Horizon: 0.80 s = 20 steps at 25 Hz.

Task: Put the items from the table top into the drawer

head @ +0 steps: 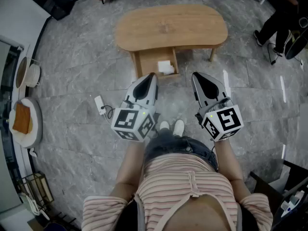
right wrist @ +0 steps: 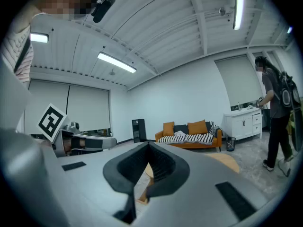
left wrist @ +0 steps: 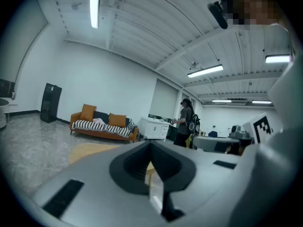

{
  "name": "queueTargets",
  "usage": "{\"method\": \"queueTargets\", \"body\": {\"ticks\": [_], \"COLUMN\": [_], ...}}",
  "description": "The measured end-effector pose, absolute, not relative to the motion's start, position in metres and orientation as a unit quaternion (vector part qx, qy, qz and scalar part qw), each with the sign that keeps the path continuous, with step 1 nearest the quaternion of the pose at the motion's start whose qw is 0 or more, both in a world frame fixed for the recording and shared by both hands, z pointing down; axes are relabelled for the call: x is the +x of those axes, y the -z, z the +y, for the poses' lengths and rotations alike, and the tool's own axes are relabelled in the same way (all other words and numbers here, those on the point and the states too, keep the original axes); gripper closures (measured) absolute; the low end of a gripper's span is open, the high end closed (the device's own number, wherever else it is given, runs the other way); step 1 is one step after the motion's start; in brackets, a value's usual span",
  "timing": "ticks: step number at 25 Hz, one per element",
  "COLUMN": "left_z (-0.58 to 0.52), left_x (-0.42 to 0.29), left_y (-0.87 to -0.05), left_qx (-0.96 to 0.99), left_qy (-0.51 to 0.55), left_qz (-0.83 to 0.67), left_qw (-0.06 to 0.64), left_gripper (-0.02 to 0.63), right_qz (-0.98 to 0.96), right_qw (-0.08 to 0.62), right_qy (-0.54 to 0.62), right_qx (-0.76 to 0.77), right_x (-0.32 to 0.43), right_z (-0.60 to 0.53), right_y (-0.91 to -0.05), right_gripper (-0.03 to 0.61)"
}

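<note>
An oval wooden table (head: pixel 144 30) stands ahead of me on the grey stone floor. Its drawer (head: pixel 140 65) is pulled out towards me, and white items (head: pixel 165 67) lie inside it. My left gripper (head: pixel 151 76) is in the air short of the drawer's front, its jaws shut with nothing between them. My right gripper (head: pixel 195 76) hovers beside it, to the drawer's right, also shut and holding nothing. Both point roughly level towards the table. In the left gripper view the closed tips (left wrist: pixel 152 144) cover part of the table (left wrist: pixel 90 150). The right gripper view shows the same (right wrist: pixel 148 148).
A white plug block with a cable (head: pixel 99 105) lies on the floor to my left. An orange sofa (left wrist: pixel 102 122) and a white cabinet (left wrist: pixel 154 126) stand behind the table. A person (head: pixel 281 18) stands at the far right. Round trays (head: pixel 24 121) sit at the left edge.
</note>
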<state>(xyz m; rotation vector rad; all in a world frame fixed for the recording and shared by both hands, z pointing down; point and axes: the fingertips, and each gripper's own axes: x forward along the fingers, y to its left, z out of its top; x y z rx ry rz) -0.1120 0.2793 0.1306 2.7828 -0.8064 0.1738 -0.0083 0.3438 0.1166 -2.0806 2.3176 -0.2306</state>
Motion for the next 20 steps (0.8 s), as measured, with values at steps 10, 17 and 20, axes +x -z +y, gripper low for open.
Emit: {"method": "queueTargets", "body": {"ticks": [10, 17, 20], "left_z": [0.289, 0.294, 0.293], "left_x": [-0.106, -0.100, -0.099], "left_y": [-0.128, -0.124, -0.124], "left_qx": [0.953, 0.954, 0.953], "left_qy": [-0.060, -0.056, -0.056], "left_qz": [-0.274, -0.277, -0.280], "left_qw": [0.113, 0.105, 0.101], "left_gripper": [0.600, 0.600, 0.600], "right_qz": [0.741, 0.747, 0.749], "right_qw": [0.016, 0.029, 0.041], "right_qy": [0.067, 0.053, 0.059], "right_qx": [-0.668, -0.662, -0.658], "right_x": [-0.001, 0.004, 0.005], "right_z": [0.353, 0.363, 0.364], "right_y": [-0.112, -0.105, -0.106], "right_gripper": [0.571, 0.571, 0.571]}}
